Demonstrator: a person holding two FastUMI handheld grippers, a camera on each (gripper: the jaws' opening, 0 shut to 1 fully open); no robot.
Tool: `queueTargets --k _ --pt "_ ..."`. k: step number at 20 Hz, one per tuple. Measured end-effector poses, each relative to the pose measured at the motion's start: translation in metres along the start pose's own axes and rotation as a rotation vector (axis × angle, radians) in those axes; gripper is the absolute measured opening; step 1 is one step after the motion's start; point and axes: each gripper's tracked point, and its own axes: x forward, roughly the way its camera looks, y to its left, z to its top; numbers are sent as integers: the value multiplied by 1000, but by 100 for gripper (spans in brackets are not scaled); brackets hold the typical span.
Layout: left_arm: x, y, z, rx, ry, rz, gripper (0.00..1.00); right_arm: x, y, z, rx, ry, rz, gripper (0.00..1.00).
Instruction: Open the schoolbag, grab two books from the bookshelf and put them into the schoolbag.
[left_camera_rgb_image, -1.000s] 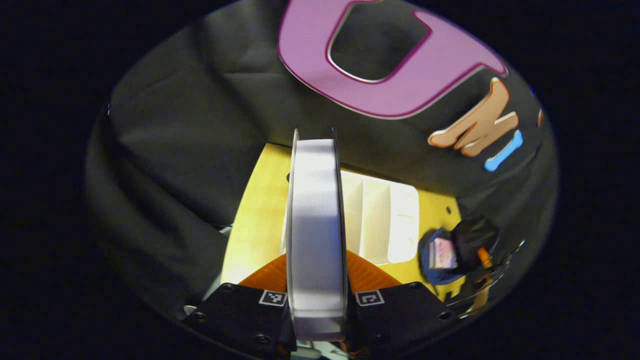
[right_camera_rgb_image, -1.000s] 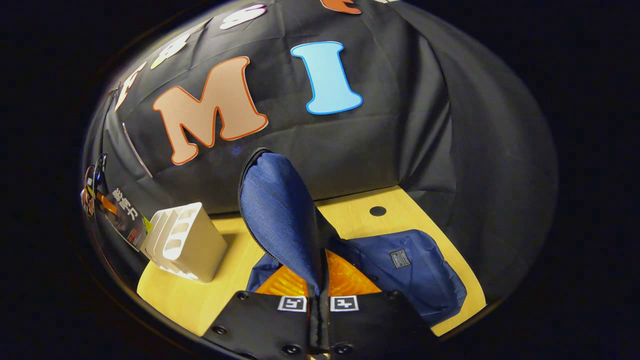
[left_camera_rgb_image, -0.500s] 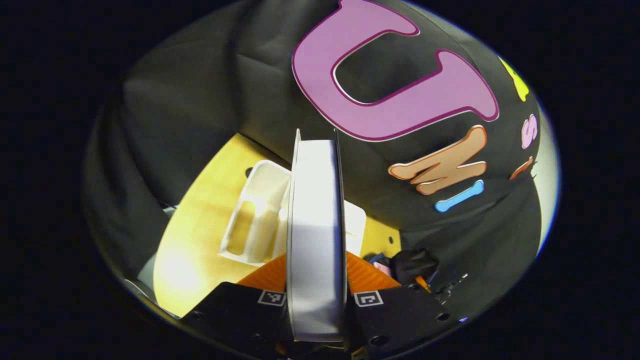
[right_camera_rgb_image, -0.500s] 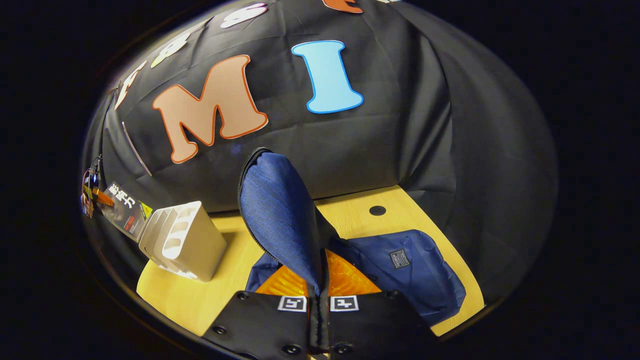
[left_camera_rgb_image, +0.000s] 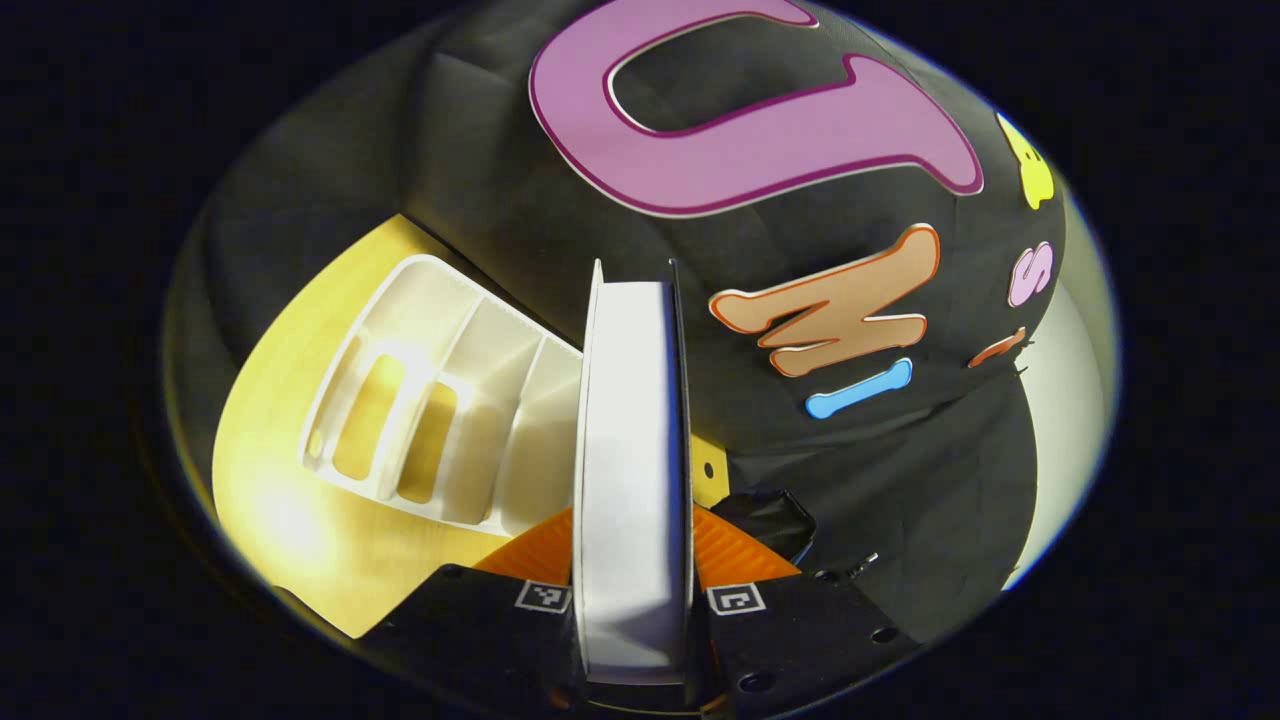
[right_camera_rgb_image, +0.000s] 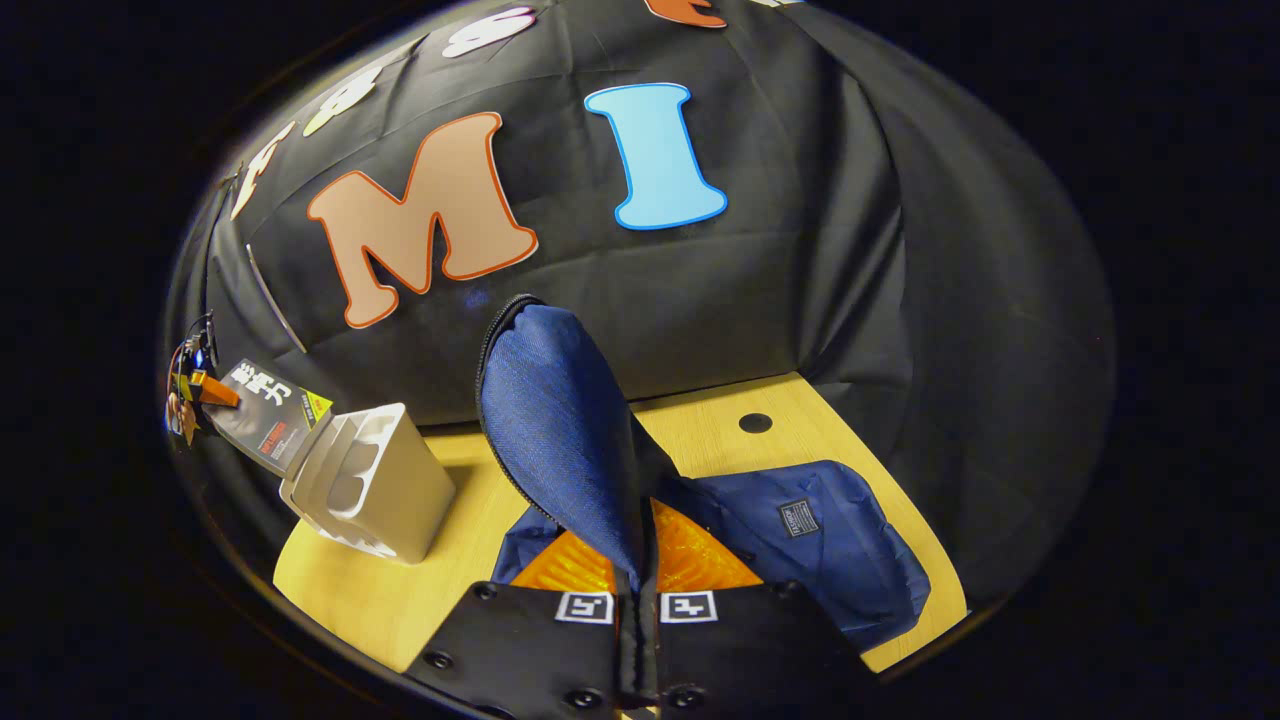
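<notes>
In the left gripper view my left gripper (left_camera_rgb_image: 633, 545) is shut on a book (left_camera_rgb_image: 632, 450), held edge-on with its white page block facing me, above the white bookshelf (left_camera_rgb_image: 440, 410), whose slots look bare. In the right gripper view my right gripper (right_camera_rgb_image: 636, 560) is shut on the lifted flap (right_camera_rgb_image: 555, 420) of the blue schoolbag (right_camera_rgb_image: 830, 545), which lies on the wooden table (right_camera_rgb_image: 720, 440). Far left in that view, the left gripper (right_camera_rgb_image: 190, 385) holds the dark-covered book (right_camera_rgb_image: 270, 420) just above the white bookshelf (right_camera_rgb_image: 375, 485).
The bookshelf stands on the table's left part in the right gripper view, the bag at the right. A round hole (right_camera_rgb_image: 755, 422) sits in the tabletop behind the bag. Black cloth walls close in on the back and sides.
The left gripper has swung with its book so the bookshelf now shows larger and to the left; in the right gripper view the book has moved closer to the shelf. The right gripper holds still.
</notes>
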Motion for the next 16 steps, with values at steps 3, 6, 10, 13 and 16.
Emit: queueTargets --k 3,6,10,13,16 --pt "21 -9 -16 3 37 -28 34 0 0 0 2 -3 3 3" --pt "41 -20 -37 1 82 -50 34 0 1 0 -1 -3 9 3" --pt "64 -26 -63 2 139 -69 34 -1 1 0 -1 -6 15 5" --pt "81 -34 -80 -24 163 -92 34 -1 1 0 -5 -5 22 5" --pt "99 -39 -98 -33 201 -111 34 0 3 0 -5 -5 29 5"
